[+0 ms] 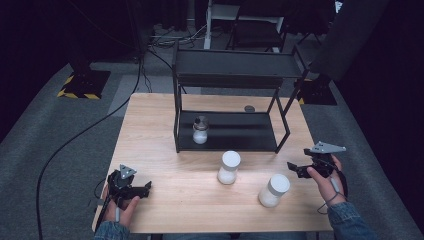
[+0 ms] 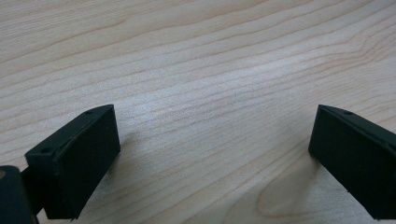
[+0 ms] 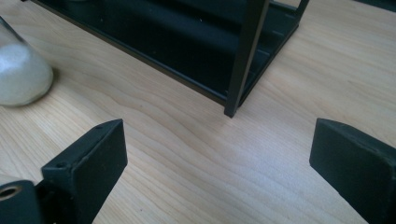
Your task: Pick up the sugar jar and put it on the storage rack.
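Two white-lidded jars of white powder stand on the wooden table [image 1: 165, 125]: one [image 1: 229, 167] near the middle, another [image 1: 274, 190] to its right and nearer me. A third jar [image 1: 200, 130] with a dark lid sits on the lower shelf of a black two-tier rack [image 1: 231, 100]. My left gripper [image 1: 142, 189] rests at the table's front left, open, over bare wood [image 2: 210, 93]. At the right edge my right gripper [image 1: 295, 169] is open, with the rack's corner leg [image 3: 240, 60] ahead and a jar [image 3: 21, 74] to its left.
A small dark round lid [image 1: 249, 108] lies on the table behind the rack's lower shelf. Grey carpet, cables and dark stands surround the table. Bare wood stretches between the jars and the left gripper.
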The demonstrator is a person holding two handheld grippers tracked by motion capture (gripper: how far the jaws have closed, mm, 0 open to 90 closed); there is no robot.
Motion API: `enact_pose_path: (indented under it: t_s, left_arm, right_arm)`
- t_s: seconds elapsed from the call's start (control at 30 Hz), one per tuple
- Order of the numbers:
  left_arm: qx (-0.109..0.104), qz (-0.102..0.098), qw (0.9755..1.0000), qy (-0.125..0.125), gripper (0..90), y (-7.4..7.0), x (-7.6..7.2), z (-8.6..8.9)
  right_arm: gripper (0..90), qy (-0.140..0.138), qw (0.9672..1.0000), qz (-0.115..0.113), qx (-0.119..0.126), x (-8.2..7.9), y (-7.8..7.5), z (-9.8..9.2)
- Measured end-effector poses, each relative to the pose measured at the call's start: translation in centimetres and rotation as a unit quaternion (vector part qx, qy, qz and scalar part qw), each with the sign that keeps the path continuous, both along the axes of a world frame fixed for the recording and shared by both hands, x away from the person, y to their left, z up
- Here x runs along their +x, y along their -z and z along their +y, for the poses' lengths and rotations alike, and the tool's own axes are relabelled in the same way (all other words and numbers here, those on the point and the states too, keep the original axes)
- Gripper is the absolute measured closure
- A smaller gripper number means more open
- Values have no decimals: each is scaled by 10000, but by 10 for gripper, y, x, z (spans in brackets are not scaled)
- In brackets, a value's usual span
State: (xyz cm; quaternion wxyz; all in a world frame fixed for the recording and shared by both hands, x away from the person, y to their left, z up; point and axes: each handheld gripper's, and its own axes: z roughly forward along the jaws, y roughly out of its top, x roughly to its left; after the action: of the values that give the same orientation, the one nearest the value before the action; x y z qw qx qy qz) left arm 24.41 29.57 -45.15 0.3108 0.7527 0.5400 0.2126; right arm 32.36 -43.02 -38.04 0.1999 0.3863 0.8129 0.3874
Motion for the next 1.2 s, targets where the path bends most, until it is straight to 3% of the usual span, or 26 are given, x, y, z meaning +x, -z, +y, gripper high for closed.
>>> enact_pose_path:
  t_s: [0.47, 1.2]
  left_arm:
    - [-4, -2, 10000, -1, 19, 0, 0, 0]
    - [1, 2, 10000, 18, 18, 0, 0, 1]
  right_arm:
    - [41, -151, 9997, -46, 187, 6, -19, 9]
    - [41, -368, 9989, -181, 241, 10, -46, 27]
